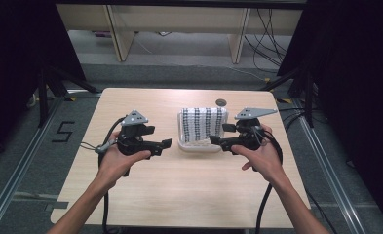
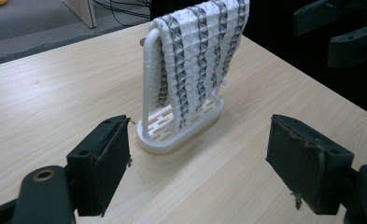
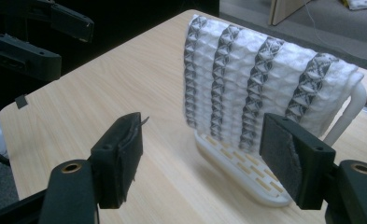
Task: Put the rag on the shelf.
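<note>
At the centre of the high view, a waffle-textured white cloth (image 1: 202, 124) with dark stripes drapes over a white slotted plastic rack (image 1: 184, 144) on the pale wood-grain table (image 1: 179, 185). The left gripper (image 1: 167, 145) and right gripper (image 1: 213, 141) flank it, jaws spread wide and empty.

High view overhead, 2 gripper views low, facing towel rack (image 1: 201, 127)

- The white rack (image 1: 199, 145) with a patterned towel (image 1: 202, 124) draped over it stands mid-bench (image 1: 179, 195), the sole obstacle between the left gripper (image 1: 166, 143) and right gripper (image 1: 212, 140); both sets of jaws gape
- Bare bench lies nearer the person; a small dark disc (image 1: 221, 102) sits behind the rack
</note>
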`<state>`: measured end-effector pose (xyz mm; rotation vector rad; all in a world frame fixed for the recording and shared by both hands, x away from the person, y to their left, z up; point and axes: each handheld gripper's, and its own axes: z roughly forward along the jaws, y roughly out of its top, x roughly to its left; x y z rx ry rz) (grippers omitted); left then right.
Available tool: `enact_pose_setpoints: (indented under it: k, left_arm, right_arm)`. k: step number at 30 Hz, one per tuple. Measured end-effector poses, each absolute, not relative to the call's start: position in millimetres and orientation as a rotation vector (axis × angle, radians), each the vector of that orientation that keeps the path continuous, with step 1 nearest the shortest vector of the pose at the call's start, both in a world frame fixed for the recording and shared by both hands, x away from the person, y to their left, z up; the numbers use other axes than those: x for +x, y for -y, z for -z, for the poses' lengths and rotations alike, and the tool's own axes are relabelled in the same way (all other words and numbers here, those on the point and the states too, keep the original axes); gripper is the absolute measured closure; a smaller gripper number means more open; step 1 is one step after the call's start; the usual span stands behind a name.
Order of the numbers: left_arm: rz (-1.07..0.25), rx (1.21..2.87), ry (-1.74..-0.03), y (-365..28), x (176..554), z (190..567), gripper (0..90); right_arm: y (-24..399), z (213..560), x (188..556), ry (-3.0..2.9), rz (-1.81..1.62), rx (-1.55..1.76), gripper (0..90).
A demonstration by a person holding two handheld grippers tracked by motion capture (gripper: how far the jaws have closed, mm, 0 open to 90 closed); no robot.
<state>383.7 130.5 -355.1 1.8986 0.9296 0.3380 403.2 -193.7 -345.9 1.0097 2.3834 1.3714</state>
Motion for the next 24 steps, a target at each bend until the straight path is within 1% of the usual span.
enact_pose_setpoints:
  k: [3,4,5,8,24]
  left_arm:
    - [-0.33,1.903,-0.923,-130,379,357,20.4]
    - [-0.337,1.916,-0.914,-132,378,358,20.4]
    - [-0.336,1.904,-0.92,-131,377,358,20.4]
    - [-0.341,1.916,-0.913,-133,372,362,20.5]
    - [-0.295,1.875,-0.922,-144,356,385,20.5]
  right_arm:
    - [195,349,401,-2.374,-1.379,1.002,31.2]
    - [195,348,397,-2.386,-1.389,1.053,31.2]
    - [197,349,399,-2.385,-1.381,1.0,31.2]
    - [197,351,394,-2.383,-1.383,1.03,31.2]
    - [199,366,377,-2.407,-1.403,1.012,30.8]
